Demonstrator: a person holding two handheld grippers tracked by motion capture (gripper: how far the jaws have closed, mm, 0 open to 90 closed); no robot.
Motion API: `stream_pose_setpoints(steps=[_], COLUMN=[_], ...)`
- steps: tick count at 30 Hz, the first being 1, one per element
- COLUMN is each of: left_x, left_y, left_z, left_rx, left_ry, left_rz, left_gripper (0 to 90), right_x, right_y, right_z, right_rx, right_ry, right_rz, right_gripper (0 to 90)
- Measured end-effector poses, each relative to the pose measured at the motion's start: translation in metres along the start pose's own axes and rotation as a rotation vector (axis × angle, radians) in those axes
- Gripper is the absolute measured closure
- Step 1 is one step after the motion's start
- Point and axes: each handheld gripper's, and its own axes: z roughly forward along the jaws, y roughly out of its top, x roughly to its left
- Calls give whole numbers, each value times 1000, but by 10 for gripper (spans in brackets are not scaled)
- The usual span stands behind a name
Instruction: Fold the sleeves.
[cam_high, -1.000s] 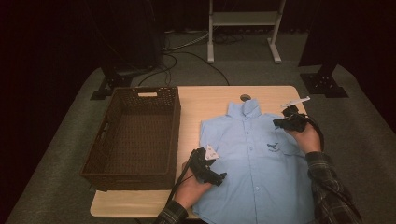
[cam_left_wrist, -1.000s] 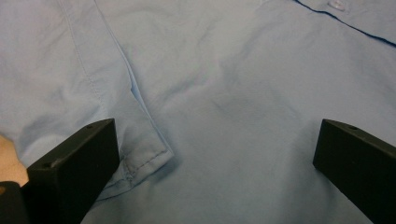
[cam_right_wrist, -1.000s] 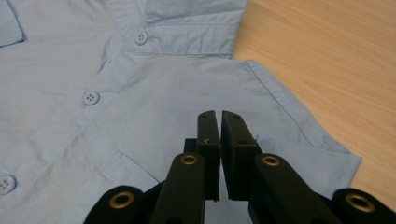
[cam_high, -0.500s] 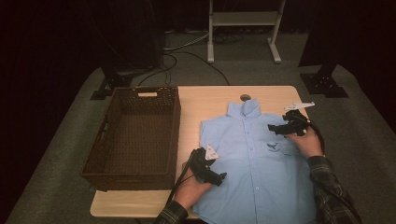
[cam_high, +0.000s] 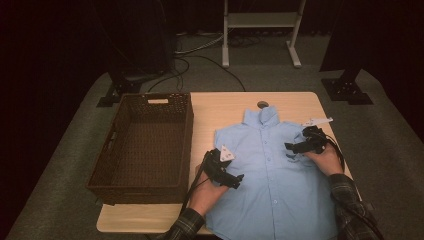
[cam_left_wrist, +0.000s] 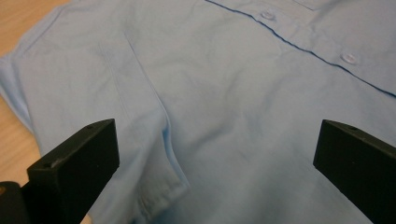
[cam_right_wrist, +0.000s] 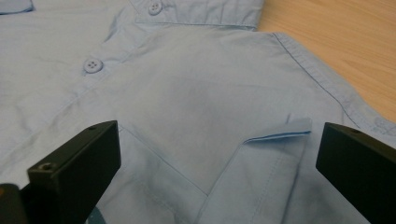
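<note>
A light blue button-up shirt (cam_high: 272, 185) lies flat, front up, on the wooden table (cam_high: 225, 107), collar at the far end. My left gripper (cam_high: 235, 179) hovers open over the shirt's left side; in the left gripper view the jaws stand wide above a folded-in sleeve (cam_left_wrist: 140, 140). My right gripper (cam_high: 291, 148) is low over the right chest. Its jaws have just been opening and now stand wide in the right gripper view, the folded sleeve end (cam_right_wrist: 266, 158) lying loose on the shirt (cam_right_wrist: 187, 93) between them, not pinched.
An empty dark wicker basket (cam_high: 187, 145) stands on the table's left half, close to the shirt. Beyond the table are a metal stand (cam_high: 260, 20), floor cables (cam_high: 200, 55) and dark stand feet (cam_high: 350, 92). Bare wood shows behind the collar.
My right gripper has come down and nearer over the shirt's right chest, and its jaws have gone from shut to wide open. The left gripper has stayed put.
</note>
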Motion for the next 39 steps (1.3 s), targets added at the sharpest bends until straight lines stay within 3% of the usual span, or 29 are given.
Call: stream_pose_setpoints(steps=[5, 10, 15, 23, 27, 34, 39], left_x=[15, 30, 43, 59, 58, 50, 43], left_y=[17, 29, 34, 30, 28, 23, 18], left_z=[11, 29, 42, 63, 65, 63, 58], left_rx=[-9, 0, -15, 42, 51, 52, 51], left_ry=[-9, -21, -22, -31, -28, 10, 9], left_rz=[-30, -28, -46, -92, -86, -35, -31], left_gripper=[0, 0, 0, 0, 0, 0, 0], right_x=[1, 1, 2, 1, 2, 5, 11], right_y=[-1, -4, -5, -6, -6, -9, -14], right_z=[5, 10, 11, 12, 12, 9, 4], right_rx=[8, 27, 29, 26, 26, 24, 25], right_ry=[0, -4, -6, -6, -8, -9, -9], right_rz=[1, -2, -7, -6, -3, -3, -2], right_gripper=[0, 0, 0, 0, 0, 0, 0])
